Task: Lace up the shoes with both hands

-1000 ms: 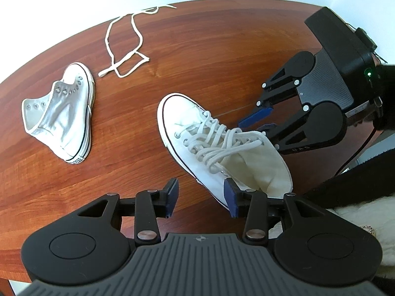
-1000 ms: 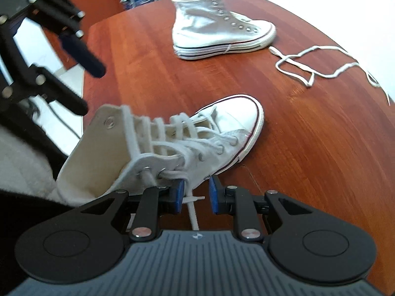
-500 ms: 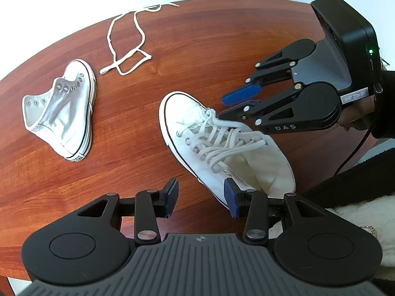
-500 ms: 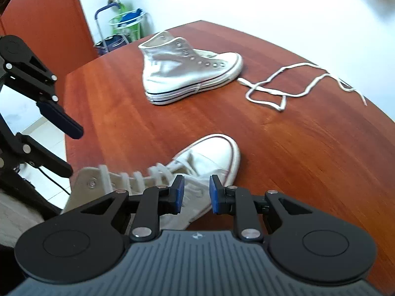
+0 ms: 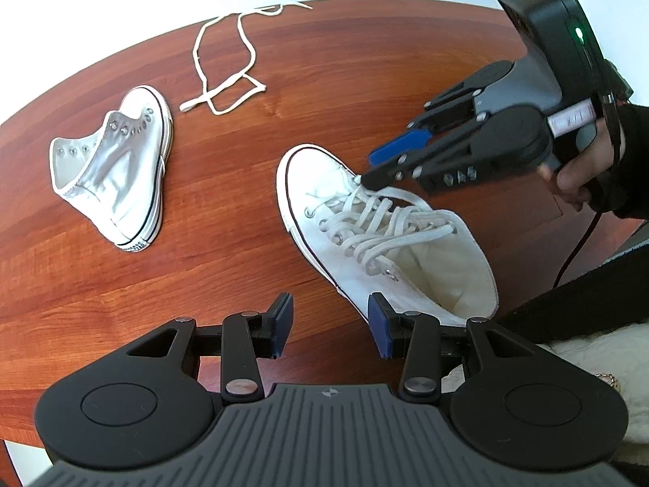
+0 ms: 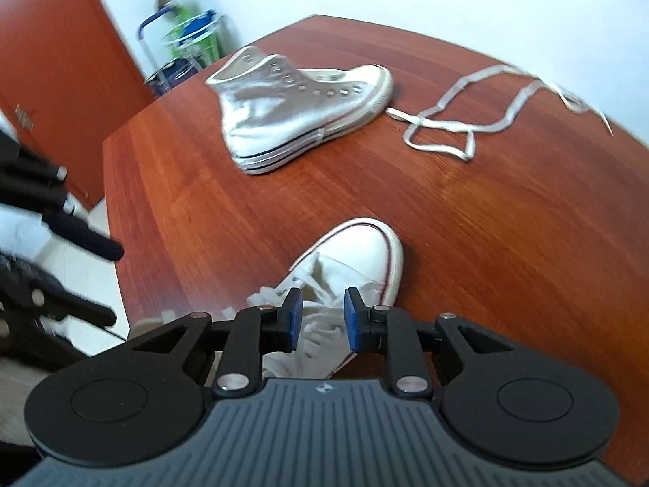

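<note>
While a white canvas high-top sneaker threaded with white laces stands upright near the front edge of the reddish wooden tabletop, the right gripper hovers over its lowest eyelets, jaws a little apart and holding nothing, one tip just at the lace by the toe. The left gripper waits low beside the sneaker's ankle, jaws wide apart and empty. Well apart, a second white high-top sneaker with bare eyelets lies on its side, a loose white shoelace coiled near its toe. The step looks like work on the near sneaker's lacing, probably snugging the lower crossings; that would call for a fine pinch on one strand. The person's right hand holds its tool slanted down toward the toe.
</note>
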`<state>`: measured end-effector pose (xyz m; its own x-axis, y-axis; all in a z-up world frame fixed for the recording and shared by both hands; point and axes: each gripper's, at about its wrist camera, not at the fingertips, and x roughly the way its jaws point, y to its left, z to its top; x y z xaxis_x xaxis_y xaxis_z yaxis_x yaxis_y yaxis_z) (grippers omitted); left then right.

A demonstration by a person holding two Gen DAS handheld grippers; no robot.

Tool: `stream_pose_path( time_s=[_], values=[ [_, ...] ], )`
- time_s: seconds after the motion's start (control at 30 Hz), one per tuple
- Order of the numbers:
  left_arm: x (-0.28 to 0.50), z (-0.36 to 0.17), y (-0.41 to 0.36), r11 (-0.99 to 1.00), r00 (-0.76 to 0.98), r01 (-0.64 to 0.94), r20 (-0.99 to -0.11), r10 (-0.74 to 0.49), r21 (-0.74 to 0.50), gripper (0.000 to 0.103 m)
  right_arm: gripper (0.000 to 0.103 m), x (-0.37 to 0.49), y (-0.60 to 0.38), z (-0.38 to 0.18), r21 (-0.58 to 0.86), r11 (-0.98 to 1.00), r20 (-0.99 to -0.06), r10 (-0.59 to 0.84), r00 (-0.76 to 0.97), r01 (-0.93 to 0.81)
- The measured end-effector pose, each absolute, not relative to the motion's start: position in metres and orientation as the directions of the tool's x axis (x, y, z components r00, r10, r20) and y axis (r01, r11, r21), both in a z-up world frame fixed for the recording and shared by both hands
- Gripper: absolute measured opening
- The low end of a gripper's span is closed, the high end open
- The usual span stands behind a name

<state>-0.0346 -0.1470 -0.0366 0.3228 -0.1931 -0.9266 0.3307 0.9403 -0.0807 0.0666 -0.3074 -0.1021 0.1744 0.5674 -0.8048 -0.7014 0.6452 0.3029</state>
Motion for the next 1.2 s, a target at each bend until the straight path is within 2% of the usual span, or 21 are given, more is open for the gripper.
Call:
stream_pose_path(
  time_s=[0.3, 0.6, 0.83, 0.93, 1.0, 1.03, 1.07, 1.2],
  values=[
    [-0.031, -0.038, -0.144, 0.939, 0.323, 0.330, -0.924, -0.205, -0.093, 0.044, 0.023, 0.101, -0.332, -0.125, 0.458, 0.781, -0.831, 0.546, 0.109, -0.424],
    [-0.026, -0.041, -0.141, 0.929, 0.270, 0.272, -0.907, -0.323, -0.249, 0.044, 0.023, 0.122, -0.351, -0.159, 0.628, 0.769, -0.774, 0.633, 0.004, -0.115],
    [-0.024, -0.044, -0.144, 0.906, 0.226, 0.231, -0.886, -0.405, -0.355, 0.044, 0.023, 0.133, -0.360, -0.184, 0.677, 0.729, -0.729, 0.683, -0.042, 0.096],
    [-0.024, -0.047, -0.145, 0.902, 0.215, 0.215, -0.882, -0.418, -0.375, 0.044, 0.020, 0.135, -0.361, -0.191, 0.688, 0.711, -0.712, 0.700, -0.055, 0.143],
    [-0.024, -0.049, -0.146, 0.904, 0.212, 0.206, -0.884, -0.416, -0.376, 0.044, 0.008, 0.137, -0.363, -0.193, 0.698, 0.697, -0.699, 0.713, -0.056, 0.165],
    [-0.024, -0.050, -0.146, 0.904, 0.210, 0.202, -0.885, -0.415, -0.376, 0.044, 0.008, 0.138, -0.365, -0.194, 0.703, 0.690, -0.692, 0.720, -0.057, 0.176],
    [-0.024, -0.051, -0.146, 0.906, 0.209, 0.195, -0.886, -0.414, -0.377, 0.044, 0.004, 0.138, -0.365, -0.195, 0.705, 0.686, -0.689, 0.723, -0.057, 0.180],
    [-0.023, -0.058, -0.143, 0.909, 0.206, 0.157, -0.887, -0.413, -0.387, 0.044, 0.002, 0.138, -0.366, -0.190, 0.718, 0.678, -0.680, 0.732, -0.051, 0.155]
  ],
)
